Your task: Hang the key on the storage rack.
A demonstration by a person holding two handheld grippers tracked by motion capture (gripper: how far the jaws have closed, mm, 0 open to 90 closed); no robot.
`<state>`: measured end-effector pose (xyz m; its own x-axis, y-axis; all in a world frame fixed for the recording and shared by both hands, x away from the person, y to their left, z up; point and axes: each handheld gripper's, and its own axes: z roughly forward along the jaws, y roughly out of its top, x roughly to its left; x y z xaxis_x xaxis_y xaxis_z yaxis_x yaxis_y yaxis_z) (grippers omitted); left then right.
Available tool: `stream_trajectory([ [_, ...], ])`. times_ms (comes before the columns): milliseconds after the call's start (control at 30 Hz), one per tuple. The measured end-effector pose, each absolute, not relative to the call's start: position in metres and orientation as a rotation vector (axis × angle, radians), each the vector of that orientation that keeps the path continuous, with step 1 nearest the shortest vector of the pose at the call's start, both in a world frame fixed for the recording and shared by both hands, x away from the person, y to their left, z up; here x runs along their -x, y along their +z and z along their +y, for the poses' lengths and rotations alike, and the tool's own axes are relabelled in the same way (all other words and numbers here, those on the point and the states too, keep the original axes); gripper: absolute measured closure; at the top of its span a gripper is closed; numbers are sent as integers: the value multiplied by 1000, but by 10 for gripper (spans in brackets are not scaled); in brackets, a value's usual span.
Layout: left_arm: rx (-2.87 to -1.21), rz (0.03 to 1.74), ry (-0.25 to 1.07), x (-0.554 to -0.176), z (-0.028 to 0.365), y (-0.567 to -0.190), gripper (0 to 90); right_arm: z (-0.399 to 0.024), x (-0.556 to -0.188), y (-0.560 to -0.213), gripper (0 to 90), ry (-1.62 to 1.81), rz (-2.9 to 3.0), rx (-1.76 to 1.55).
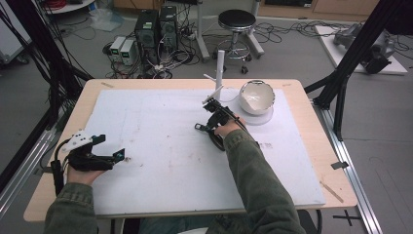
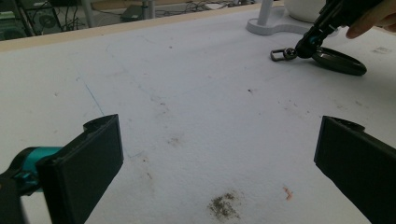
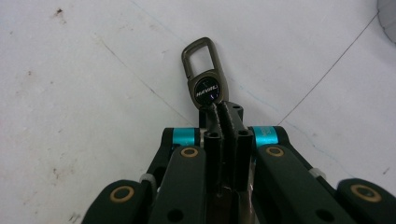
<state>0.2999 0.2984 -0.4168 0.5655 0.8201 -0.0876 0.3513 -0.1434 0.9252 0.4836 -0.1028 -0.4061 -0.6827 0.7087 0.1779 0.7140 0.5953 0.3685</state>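
Here's the table (image 1: 302, 161), a pale wooden top with a big white mat (image 1: 160, 146) spread over most of it, smudged and stained in places. At the far edge sits a white bowl (image 1: 256, 97) on a white stand (image 1: 220, 66) with an upright post; what the bowl holds is hard to make out from here. Left tool (image 1: 113, 147) rests low near the table's left edge, jaws spread wide with nothing but stained mat between them. Right tool (image 1: 206, 123) is out mid-table just short of the bowl, jaws clenched tight on a dark strap. And there's the keychain (image 3: 204, 74), a metal clasp with a small dark badge, lying on the mat right at the right tool's tips, its loop pointing away. The strap's far end is hidden behind the jaws.
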Motion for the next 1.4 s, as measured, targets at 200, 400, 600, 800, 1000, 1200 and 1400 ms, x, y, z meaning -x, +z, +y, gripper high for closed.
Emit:
stream_trajectory([
  [200, -1733, 977, 549, -300, 299, -417, 17, -108, -479, -396, 875, -684, -2802, 1236],
  [400, -1727, 977, 547, -301, 299, -417, 17, -117, -475, -383, 874, -739, -2800, 1235],
  [600, -1728, 974, 545, -301, 298, -417, 17, -124, -471, -371, 873, -797, -2797, 1254],
  [800, -1728, 974, 545, -301, 298, -417, 17, -128, -468, -361, 873, -843, -2789, 1254],
  [1000, -1723, 974, 546, -301, 299, -417, 17, -128, -467, -341, 872, -884, -2815, 1252],
  [1200, -1721, 974, 544, -302, 299, -417, 17, -132, -466, -324, 872, -917, -2819, 1250],
  [1400, -1722, 974, 545, -301, 299, -417, 17, -141, -464, -312, 871, -950, -2805, 1246],
])
